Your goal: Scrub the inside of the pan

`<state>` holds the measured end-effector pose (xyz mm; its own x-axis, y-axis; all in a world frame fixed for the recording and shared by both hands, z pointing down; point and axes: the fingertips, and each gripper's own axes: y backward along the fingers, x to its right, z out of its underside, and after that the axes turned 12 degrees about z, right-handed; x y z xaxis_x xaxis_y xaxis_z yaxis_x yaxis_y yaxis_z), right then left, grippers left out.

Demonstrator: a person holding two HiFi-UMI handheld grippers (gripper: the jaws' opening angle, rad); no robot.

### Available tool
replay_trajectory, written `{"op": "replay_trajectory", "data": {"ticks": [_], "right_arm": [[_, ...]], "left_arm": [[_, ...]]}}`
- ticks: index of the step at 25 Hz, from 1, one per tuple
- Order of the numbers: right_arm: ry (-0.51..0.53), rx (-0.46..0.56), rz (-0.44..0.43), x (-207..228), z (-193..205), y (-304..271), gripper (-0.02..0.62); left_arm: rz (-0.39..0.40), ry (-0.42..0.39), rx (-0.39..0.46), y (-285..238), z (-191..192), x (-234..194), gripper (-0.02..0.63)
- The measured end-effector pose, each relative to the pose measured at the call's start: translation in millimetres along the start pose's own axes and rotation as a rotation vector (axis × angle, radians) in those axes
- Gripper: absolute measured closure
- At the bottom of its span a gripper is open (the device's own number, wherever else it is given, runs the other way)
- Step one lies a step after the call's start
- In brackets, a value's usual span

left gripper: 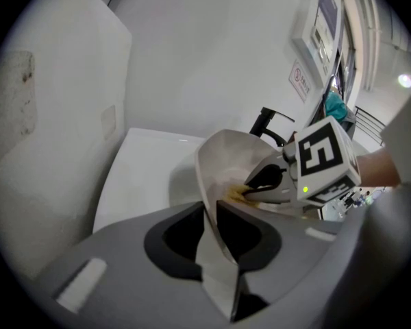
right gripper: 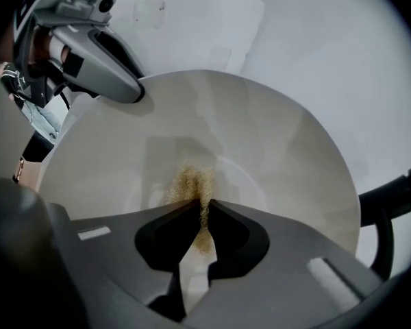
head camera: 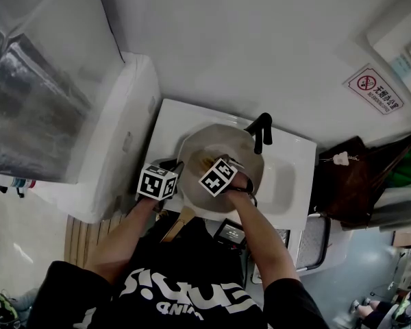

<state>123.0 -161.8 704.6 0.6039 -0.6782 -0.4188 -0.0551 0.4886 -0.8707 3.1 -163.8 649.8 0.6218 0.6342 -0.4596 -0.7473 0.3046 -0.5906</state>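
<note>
A pale, round pan [head camera: 209, 144] sits tilted in the white sink [head camera: 288, 177]. My left gripper [head camera: 177, 173] is shut on the pan's near rim; in the left gripper view the pan's wall [left gripper: 226, 160] runs straight between its jaws [left gripper: 216, 210]. My right gripper [head camera: 209, 164] points steeply down into the pan and is shut on a yellowish scrub pad [right gripper: 192, 182], which presses on the pan's floor [right gripper: 267, 146]. The pad [left gripper: 236, 194] also shows under the right gripper [left gripper: 262, 188] in the left gripper view. The left gripper [right gripper: 131, 92] shows at the rim in the right gripper view.
A black faucet [head camera: 261, 129] stands at the sink's far edge, just behind the pan. A white appliance [head camera: 116, 149] flanks the sink on the left, and a white wall rises behind. A wooden handle [head camera: 180, 223] juts toward the person's body. A dark bag [head camera: 349, 180] is at the right.
</note>
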Motion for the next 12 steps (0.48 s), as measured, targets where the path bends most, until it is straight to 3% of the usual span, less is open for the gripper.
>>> {"op": "replay_trajectory", "data": {"ticks": [5,12], "right_arm": [[-0.059,-0.017,0.031,24,10,-3,0.552],[-0.065,-0.019,0.032,28,12,-3,0.552]], "left_arm": [[0.003,-0.002,-0.010,-2,2,-1,0.549],[0.009,-0.003,-0.011,-3,2,-1,0.549]]}}
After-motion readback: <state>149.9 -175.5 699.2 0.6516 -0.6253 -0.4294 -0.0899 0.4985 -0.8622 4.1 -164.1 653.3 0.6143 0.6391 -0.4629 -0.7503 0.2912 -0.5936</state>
